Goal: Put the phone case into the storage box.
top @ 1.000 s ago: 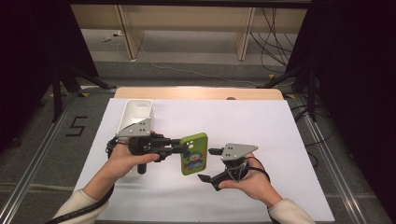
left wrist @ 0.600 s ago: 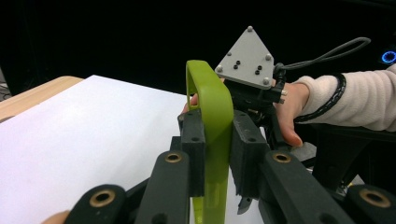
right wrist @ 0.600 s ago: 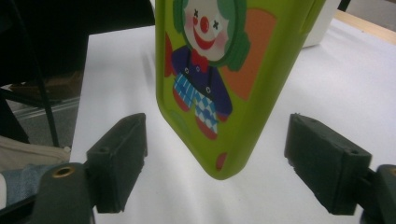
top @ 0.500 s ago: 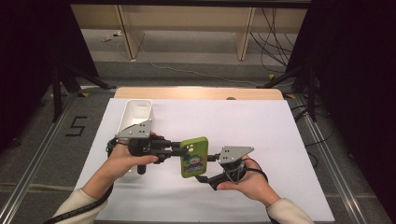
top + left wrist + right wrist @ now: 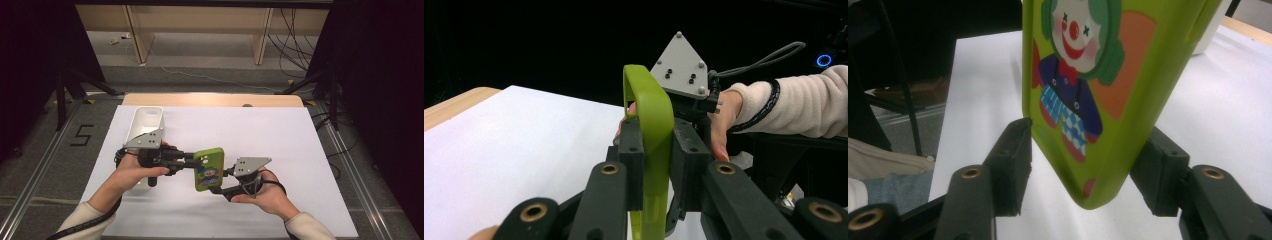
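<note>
A: Entry. Green phone case with a clown print, held in the air above the white sheet, between the two hands. Long axis runs roughly toward and away from the person in the high view; printed face turned to the right hand's side.

B: Who has it?

A: Left gripper. In its own view both pads are pressed flat on the two faces of the case's thin edge, so it is clamped on the case. White bin sits on the sheet beyond the case, on the left hand's side, well apart from it.

B: And the right gripper?

A: Just beside the case on the opposite side, pointing at its near, lower end. Its jaws have just been closing, with the case's bottom corner between them. Left pad shows a thin gap to the case edge; the other pad sits behind the case, contact unclear. I read it as not yet gripping.

B: Judgement?

A: Looks like a handover. The jaws already straddle the case's width; the coming move needs only closing, then the left letting go.
</note>
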Demonstrator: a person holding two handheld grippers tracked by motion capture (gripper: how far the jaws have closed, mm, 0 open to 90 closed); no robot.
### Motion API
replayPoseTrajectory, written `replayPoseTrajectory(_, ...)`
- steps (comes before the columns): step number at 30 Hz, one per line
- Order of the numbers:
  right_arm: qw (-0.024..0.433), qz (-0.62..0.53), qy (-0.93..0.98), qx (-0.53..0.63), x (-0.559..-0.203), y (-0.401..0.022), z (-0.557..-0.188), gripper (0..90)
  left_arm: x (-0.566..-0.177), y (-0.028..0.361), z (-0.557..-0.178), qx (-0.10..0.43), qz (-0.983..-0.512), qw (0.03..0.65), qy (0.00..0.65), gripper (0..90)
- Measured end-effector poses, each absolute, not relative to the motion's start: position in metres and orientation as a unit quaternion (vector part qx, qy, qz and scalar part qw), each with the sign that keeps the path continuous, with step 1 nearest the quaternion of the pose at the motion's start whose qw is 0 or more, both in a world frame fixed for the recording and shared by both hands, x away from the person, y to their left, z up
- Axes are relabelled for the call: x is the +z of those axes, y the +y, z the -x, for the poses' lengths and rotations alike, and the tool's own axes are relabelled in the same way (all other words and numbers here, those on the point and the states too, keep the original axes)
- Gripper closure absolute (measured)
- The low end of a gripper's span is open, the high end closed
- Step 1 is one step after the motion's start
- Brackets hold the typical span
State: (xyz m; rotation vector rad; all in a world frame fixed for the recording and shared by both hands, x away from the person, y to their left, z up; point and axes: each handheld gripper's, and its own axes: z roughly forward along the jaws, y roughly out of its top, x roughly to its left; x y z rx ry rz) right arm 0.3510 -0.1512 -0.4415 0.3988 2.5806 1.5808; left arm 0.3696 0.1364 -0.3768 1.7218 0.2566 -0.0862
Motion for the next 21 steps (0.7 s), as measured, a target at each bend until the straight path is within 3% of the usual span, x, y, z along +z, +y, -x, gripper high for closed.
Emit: replayPoseTrajectory(21, 0.037, -0.13, 0.841, 0.524, -0.4402, -0.1543, -0.3531, 64.5, -0.3791, 0.1349, -0.3707, -0.035, -0.751, 0.652, 0.104, 77.4)
